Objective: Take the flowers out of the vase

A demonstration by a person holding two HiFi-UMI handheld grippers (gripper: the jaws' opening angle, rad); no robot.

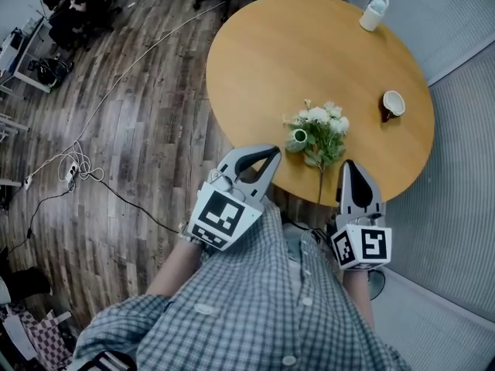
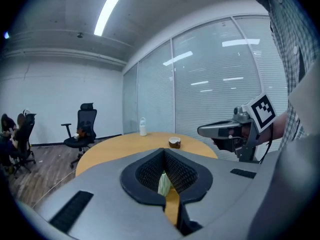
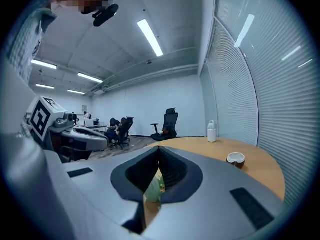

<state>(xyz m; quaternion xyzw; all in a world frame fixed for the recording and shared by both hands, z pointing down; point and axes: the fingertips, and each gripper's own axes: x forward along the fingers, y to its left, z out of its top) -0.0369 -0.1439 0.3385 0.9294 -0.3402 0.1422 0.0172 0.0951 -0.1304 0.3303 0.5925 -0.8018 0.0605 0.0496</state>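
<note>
A bunch of white flowers with green leaves lies on the round wooden table, its long stem pointing toward the near edge. A small green vase sits against the bunch's left side; whether any stem is inside it I cannot tell. My left gripper hovers at the table's near edge, just left of the vase, jaws shut and empty. My right gripper is right of the stem, also shut and empty. In each gripper view a pale green scrap shows below the closed jaws.
A white bottle-like jug stands at the table's far side and a brown-and-white cup at its right. Cables trail over the wooden floor at left. Office chairs stand beyond the table, and a glass wall runs along the right.
</note>
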